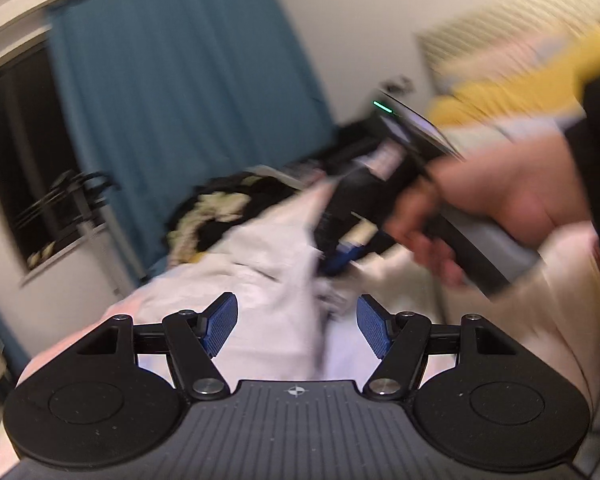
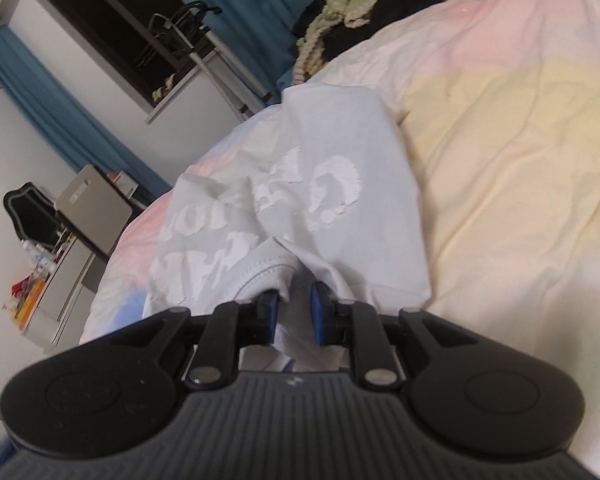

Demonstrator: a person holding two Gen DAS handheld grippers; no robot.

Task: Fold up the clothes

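Honestly this looks like early days on the folding. The pale grey t-shirt (image 2: 300, 184) with the raised white lettering is draped on the pastel duvet (image 2: 500, 140), bunched and creased rather than laid flat, and I can't see a single clean fold in it yet. The right gripper (image 2: 294, 312) has its jaws pulled in narrow around a gathered bit of the shirt, a ribbed edge by the look of it, so I'd say it's gripping that. The left gripper (image 1: 296, 326) has its jaws standing wide with nothing pinched; the shirt (image 1: 268, 264) just lies under and ahead of them. That view is pretty smeared, but you can make out the person's hand (image 1: 496, 208) on the other tool. There's also a dark heap of clothes (image 2: 364, 12) at the far end of the bed, looks untouched, so I'd guess plenty is left.
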